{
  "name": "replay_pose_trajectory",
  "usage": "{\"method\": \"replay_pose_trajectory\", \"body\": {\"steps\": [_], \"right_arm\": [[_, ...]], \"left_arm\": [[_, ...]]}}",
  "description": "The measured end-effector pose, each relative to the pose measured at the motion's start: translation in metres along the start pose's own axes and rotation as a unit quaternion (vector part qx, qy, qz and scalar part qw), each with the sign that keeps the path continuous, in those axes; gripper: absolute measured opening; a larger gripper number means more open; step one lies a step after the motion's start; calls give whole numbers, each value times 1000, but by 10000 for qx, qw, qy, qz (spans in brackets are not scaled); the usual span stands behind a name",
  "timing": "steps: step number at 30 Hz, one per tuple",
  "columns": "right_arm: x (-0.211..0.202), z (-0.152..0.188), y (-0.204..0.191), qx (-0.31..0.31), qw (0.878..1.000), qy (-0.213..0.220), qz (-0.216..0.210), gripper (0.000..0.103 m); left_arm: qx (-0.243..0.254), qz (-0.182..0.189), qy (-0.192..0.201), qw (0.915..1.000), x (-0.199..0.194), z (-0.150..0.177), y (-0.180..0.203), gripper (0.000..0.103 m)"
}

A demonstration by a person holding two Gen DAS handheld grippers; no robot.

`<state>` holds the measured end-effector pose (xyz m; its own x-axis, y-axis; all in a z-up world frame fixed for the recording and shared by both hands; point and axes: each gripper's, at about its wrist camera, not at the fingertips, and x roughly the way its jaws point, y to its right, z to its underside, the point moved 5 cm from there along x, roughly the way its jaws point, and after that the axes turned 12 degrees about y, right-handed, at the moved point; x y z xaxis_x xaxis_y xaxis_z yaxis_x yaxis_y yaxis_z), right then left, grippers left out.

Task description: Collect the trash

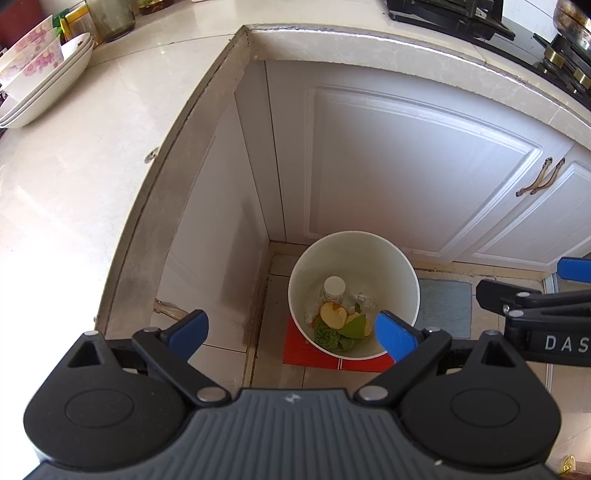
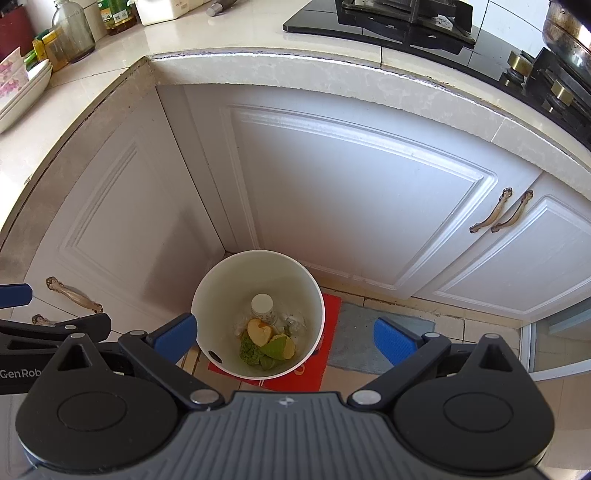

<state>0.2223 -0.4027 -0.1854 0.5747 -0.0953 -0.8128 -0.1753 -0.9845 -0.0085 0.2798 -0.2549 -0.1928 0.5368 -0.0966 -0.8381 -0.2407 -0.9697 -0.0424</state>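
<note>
A white round bin (image 1: 399, 266) (image 2: 221, 284) stands on the floor in the corner of the white cabinets, seen from above. Inside lie a white-capped bottle (image 1: 334, 288) (image 2: 263, 305), an apple piece (image 1: 332, 315) (image 2: 257, 331), green peel (image 1: 354, 326) (image 2: 273, 349) and crumpled white scraps (image 1: 365, 301) (image 2: 295, 320). My left gripper (image 1: 293, 334) hangs open above the bin with nothing between its blue fingers. My right gripper (image 2: 286, 338) is also open and empty, high over the bin. The right gripper's arm (image 1: 535, 306) shows at the right edge of the left wrist view.
The bin sits on a red mat (image 1: 295, 350) (image 2: 330, 317) beside a grey floor mat (image 1: 445, 306) (image 2: 369, 332). A pale countertop (image 1: 74, 177) (image 2: 258, 33) wraps the corner, with stacked dishes (image 1: 40, 81) (image 2: 18, 88), jars (image 2: 72, 31) and a black stove (image 1: 554, 48) (image 2: 406, 22). Cabinet handles (image 1: 541, 177) (image 2: 502, 212) stick out.
</note>
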Motion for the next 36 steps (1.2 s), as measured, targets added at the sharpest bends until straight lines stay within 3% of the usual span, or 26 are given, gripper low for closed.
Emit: {"method": "replay_pose_trajectory", "body": {"steps": [36], "right_arm": [[-5, -3, -1, -91, 9999, 53, 20, 103]], "left_arm": [[1, -16, -30, 10000, -4, 1, -1, 97]]}}
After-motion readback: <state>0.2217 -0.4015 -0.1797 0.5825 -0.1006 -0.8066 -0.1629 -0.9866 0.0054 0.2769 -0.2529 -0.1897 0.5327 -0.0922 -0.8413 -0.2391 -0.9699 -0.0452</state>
